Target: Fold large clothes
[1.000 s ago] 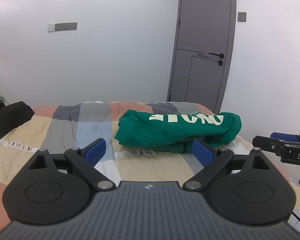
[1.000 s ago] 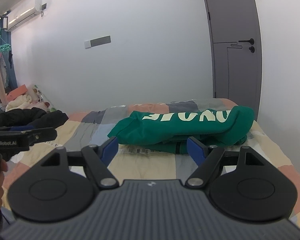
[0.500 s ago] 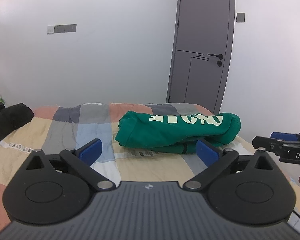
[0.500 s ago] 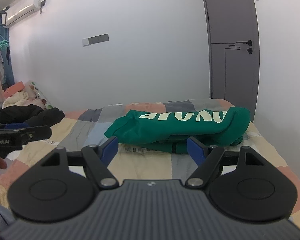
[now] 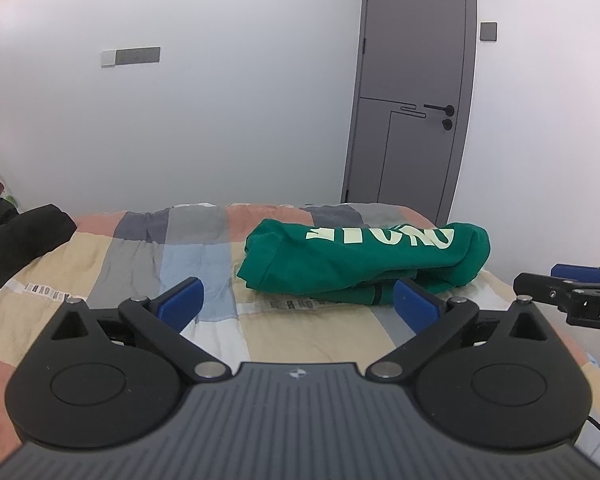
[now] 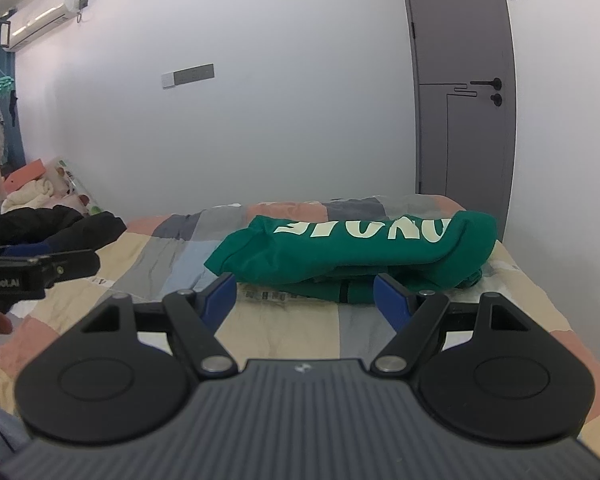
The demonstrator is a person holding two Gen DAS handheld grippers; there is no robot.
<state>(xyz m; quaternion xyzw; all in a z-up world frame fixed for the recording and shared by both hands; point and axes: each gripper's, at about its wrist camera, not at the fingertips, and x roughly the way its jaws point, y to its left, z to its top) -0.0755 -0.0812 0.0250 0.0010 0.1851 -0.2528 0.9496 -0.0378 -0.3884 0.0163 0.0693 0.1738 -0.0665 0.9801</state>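
Blue-padded, the left gripper was spread wide at 6 o'clock above the quilt, holding nothing. The right gripper was likewise spread and empty. Beyond their tips, apart from both, the green sweatshirt lay folded on the quilt toward 1 o'clock. A black garment sat at 9 o'clock. Farthest, a grey door stood at 1 o'clock.

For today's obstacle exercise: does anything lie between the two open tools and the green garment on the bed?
Nothing visible does. Only bare patchwork quilt lies between the left tool, the right tool and the folded green printed sweatshirt.
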